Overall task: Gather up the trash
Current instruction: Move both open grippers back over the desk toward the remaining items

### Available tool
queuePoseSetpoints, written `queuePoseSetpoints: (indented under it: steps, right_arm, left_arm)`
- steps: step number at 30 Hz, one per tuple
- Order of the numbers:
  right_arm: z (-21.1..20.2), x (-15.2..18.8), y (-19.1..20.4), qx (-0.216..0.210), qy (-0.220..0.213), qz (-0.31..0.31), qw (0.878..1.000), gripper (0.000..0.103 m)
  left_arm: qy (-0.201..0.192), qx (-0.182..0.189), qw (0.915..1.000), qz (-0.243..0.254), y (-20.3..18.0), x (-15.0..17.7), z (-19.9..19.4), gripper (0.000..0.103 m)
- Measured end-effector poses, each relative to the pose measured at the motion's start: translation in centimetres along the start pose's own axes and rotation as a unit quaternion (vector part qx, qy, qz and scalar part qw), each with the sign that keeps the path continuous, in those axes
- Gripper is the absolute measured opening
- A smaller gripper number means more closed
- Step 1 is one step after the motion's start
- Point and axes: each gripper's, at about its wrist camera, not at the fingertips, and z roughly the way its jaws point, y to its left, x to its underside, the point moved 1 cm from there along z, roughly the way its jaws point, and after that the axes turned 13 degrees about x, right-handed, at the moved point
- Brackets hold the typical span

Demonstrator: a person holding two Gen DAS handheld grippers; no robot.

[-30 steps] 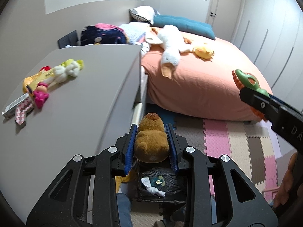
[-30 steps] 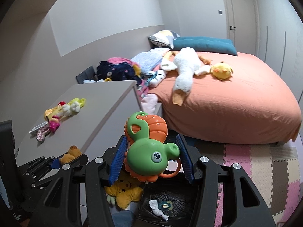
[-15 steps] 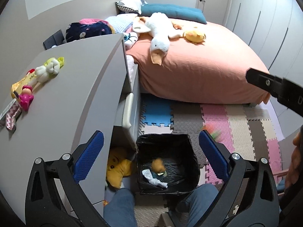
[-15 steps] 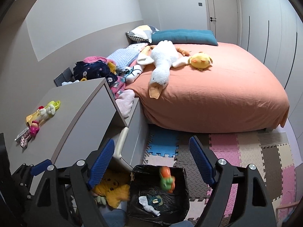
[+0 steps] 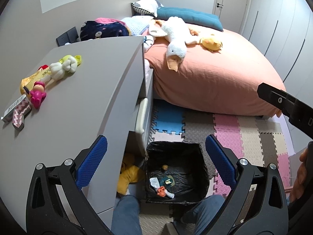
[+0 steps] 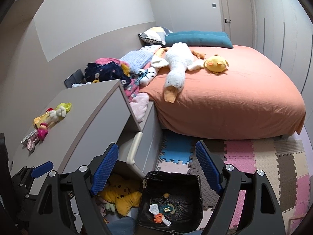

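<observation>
A black-lined trash bin (image 5: 201, 168) stands on the floor below both grippers; it also shows in the right wrist view (image 6: 193, 188). Inside it lie a small brown plush (image 5: 165, 167), an orange-and-green toy (image 5: 161, 190) and a white scrap (image 5: 154, 182). My left gripper (image 5: 156, 156) is open and empty above the bin. My right gripper (image 6: 157, 166) is open and empty above the bin too. On the grey dresser top (image 5: 88, 90) lie a pink doll (image 5: 38, 95), a white-and-yellow toy (image 5: 64, 66) and wrappers (image 5: 13, 109).
A yellow plush (image 6: 119, 195) lies beside the bin under an open drawer (image 6: 135, 150). The bed (image 6: 225, 98) with a white goose plush (image 6: 176, 68) lies behind. Foam mats (image 5: 225, 127) cover the floor. My knees (image 5: 127, 213) are near the bin.
Both grippers opened. The brown plush dropped from the left and the green-orange toy from the right; both now lie in the bin.
</observation>
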Motion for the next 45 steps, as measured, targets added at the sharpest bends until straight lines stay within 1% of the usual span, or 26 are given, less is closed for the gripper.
queuePoseSetpoints:
  steps: [5, 8, 23, 31, 39, 45]
  right_arm:
    - [0.4, -0.1, 2.2, -0.014, 0.002, -0.017, 1.000, 0.082]
    - [0.8, -0.1, 3.5, -0.031, 0.003, -0.022, 0.999, 0.082]
    - [1.5, -1.2, 11.4, -0.081, 0.004, -0.061, 0.995, 0.082]
    - [1.6, -1.4, 15.6, -0.104, 0.002, -0.087, 0.991, 0.082]
    - [2.4, -1.6, 19.2, -0.123, 0.006, -0.099, 0.987, 0.082]
    - [3.3, -1.7, 21.5, -0.137, 0.014, -0.101, 0.985, 0.082]
  left_arm:
    - [-0.004, -0.012, 0.9999, -0.010, 1.4, -0.1, -0.5, 0.097]
    - [-0.005, -0.021, 0.9996, -0.018, 2.6, -0.1, -1.0, 0.097]
    - [-0.019, -0.059, 0.9958, -0.068, 9.7, -0.5, -3.5, 0.097]
    - [-0.031, -0.085, 0.9912, -0.097, 13.7, 0.0, -5.0, 0.097]
    - [-0.038, -0.102, 0.9874, -0.115, 16.9, 0.3, -6.0, 0.097]
    - [-0.045, -0.122, 0.9832, -0.128, 19.8, 0.4, -6.4, 0.096]
